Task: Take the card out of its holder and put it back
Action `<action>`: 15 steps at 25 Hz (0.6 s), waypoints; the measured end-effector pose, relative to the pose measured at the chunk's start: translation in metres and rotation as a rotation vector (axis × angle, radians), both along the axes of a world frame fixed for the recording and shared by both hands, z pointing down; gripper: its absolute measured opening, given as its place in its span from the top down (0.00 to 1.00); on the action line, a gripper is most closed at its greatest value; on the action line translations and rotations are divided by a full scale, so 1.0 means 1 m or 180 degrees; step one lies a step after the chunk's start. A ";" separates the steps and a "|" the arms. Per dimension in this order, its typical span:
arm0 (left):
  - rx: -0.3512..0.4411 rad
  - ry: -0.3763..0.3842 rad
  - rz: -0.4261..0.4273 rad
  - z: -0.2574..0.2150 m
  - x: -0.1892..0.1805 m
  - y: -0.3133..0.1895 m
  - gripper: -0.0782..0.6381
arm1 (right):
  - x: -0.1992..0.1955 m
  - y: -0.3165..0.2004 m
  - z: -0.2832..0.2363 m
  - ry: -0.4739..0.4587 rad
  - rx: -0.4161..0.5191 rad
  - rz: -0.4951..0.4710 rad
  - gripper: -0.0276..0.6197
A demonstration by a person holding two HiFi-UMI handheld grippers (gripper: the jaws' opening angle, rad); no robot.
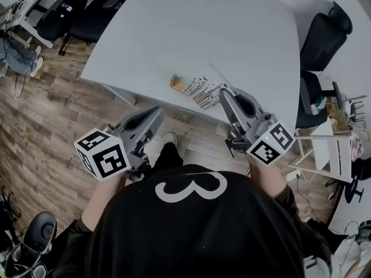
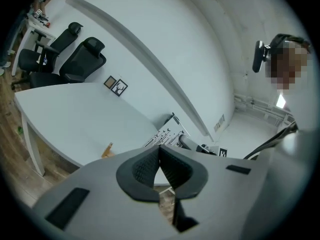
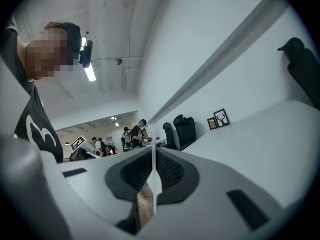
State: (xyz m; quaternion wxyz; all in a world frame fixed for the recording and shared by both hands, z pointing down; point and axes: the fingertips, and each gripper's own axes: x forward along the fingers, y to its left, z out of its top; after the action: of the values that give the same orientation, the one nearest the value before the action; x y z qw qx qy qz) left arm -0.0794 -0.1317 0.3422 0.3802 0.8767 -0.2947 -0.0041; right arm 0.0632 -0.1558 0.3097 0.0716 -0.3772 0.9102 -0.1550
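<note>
The table (image 1: 220, 28) lies bare beyond the wooden holder (image 1: 176, 83) at its near edge; chairs (image 1: 326, 30) crowd its sides.

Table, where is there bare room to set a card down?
Nearly all of the table is bare: everything beyond and left of the holder. Only the near edge is crowded, where the holder's cards fan out by the right gripper, itself shut on a card.

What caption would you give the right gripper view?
Right gripper shut on a thin white card, seen edge-on, white table alongside.
</note>
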 end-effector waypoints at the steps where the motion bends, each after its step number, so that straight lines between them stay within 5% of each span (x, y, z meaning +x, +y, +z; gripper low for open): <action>1: 0.0021 0.0021 -0.0015 -0.003 0.002 0.007 0.87 | 0.002 0.009 -0.001 -0.0040 -0.0039 0.0028 0.92; 15: 0.0247 0.0050 0.0041 -0.022 0.045 0.090 0.87 | 0.023 0.105 -0.004 -0.0462 -0.0355 -0.0036 0.92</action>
State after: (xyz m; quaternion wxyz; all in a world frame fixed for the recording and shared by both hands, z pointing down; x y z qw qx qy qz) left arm -0.0340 -0.0420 0.3203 0.3483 0.8926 -0.2858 -0.0199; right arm 0.0860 -0.0512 0.3058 0.1154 -0.3632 0.8948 -0.2328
